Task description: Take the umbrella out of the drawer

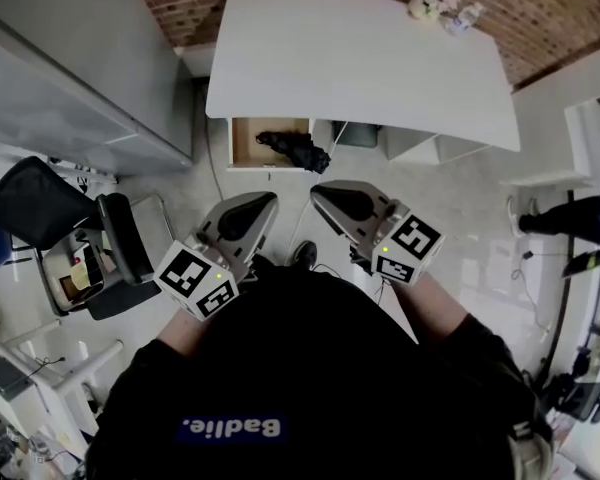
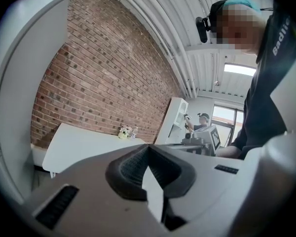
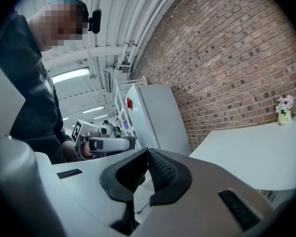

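Under the white table (image 1: 360, 58) a wooden drawer (image 1: 248, 140) stands pulled open. A black folded umbrella (image 1: 298, 150) lies in it, spilling over its right side. My left gripper (image 1: 268, 200) and right gripper (image 1: 318, 190) hang side by side close to my body, well short of the drawer, tips turned toward each other. Both are shut with nothing between the pads. In the left gripper view the left gripper (image 2: 148, 147) shows its pads meeting at the tip, and the right gripper view shows the same for the right gripper (image 3: 148, 151). The drawer appears in neither gripper view.
A grey cabinet (image 1: 70, 58) runs along the left, with a black office chair (image 1: 40, 208) below it. A small flower vase (image 1: 427, 3) and a bottle (image 1: 465, 16) stand at the table's far corner. Another person (image 1: 570, 223) stands at the right. A brick wall (image 2: 103, 73) lies behind.
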Demonstrator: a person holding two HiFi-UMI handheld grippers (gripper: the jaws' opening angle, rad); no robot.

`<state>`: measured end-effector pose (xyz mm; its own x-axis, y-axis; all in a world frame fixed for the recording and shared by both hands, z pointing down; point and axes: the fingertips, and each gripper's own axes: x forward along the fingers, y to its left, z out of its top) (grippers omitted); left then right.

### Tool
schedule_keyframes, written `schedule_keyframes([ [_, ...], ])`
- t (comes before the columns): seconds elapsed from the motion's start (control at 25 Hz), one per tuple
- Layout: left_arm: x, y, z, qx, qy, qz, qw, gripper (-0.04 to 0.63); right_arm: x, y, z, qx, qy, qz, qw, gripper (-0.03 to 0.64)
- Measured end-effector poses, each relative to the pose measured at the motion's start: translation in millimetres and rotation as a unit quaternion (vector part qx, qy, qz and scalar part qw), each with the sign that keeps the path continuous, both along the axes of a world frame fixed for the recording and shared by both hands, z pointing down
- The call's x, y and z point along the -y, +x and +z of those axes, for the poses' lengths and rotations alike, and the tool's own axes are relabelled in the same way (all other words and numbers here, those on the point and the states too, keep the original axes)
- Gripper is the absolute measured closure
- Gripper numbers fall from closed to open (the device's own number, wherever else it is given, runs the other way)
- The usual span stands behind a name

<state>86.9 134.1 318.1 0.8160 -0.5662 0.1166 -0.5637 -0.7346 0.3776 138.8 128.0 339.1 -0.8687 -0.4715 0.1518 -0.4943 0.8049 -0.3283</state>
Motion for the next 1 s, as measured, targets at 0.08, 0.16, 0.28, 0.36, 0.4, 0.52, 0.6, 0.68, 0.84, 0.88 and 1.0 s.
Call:
schedule_keyframes([
  [0.08, 1.9, -3.0, 2.3, 0.0, -0.003, -0.004, 1.0, 0.598, 2.7, 0.5, 6.0, -0.005, -0.006, -0.003, 1.0, 0.587],
  [0.16, 4.9, -8.3, 5.2, -0.001, -0.009, -0.006, 0.9999, 0.597, 8.2, 0.3, 12.2, -0.009, -0.013, 0.002, 1.0, 0.586],
  [0.28, 14.3, -18.1, 10.2, -0.003, -0.014, -0.001, 0.9999, 0.597, 21.5, -4.4, 20.6, -0.019, -0.016, 0.011, 1.0, 0.586],
  [0.36, 24.3, -27.5, 14.6, -0.004, -0.015, 0.002, 0.9999, 0.597, 32.8, -12.1, 26.3, -0.026, -0.015, 0.017, 0.999, 0.586],
  [0.4, 30.3, -32.5, 16.2, -0.005, -0.016, 0.004, 0.9999, 0.597, 39.2, -16.5, 28.2, -0.03, -0.014, 0.022, 0.999, 0.586],
  [0.52, 47.6, -46.9, 14.8, -0.01, -0.012, 0.014, 0.9998, 0.597, 57.7, -30.5, 31.0, -0.038, -0.014, 0.042, 0.998, 0.586],
  [0.6, 58.7, -57.6, 10.9, -0.013, -0.007, 0.023, 0.9996, 0.598, 68.4, -40.3, 33.7, -0.048, -0.016, 0.053, 0.997, 0.586],
  [0.68, 72.1, -70.4, 7.6, -0.016, -0.003, 0.031, 0.9994, 0.598, 80.6, -49.6, 39.5, -0.067, -0.016, 0.064, 0.996, 0.586],
  [0.84, 99.1, -96.9, 5.6, -0.027, -0.001, 0.042, 0.9988, 0.597, 103.2, -67.4, 63.5, -0.126, -0.017, 0.073, 0.989, 0.586],
  [0.88, 104.8, -102.4, 6.7, -0.029, -0.001, 0.047, 0.9985, 0.597, 108.4, -71.3, 71.1, -0.141, -0.016, 0.074, 0.987, 0.586],
  [1.0, 118.7, -117.6, 13.7, -0.03, -0.006, 0.061, 0.9977, 0.598, 123.3, -83.8, 92.1, -0.173, -0.019, 0.079, 0.982, 0.585],
])
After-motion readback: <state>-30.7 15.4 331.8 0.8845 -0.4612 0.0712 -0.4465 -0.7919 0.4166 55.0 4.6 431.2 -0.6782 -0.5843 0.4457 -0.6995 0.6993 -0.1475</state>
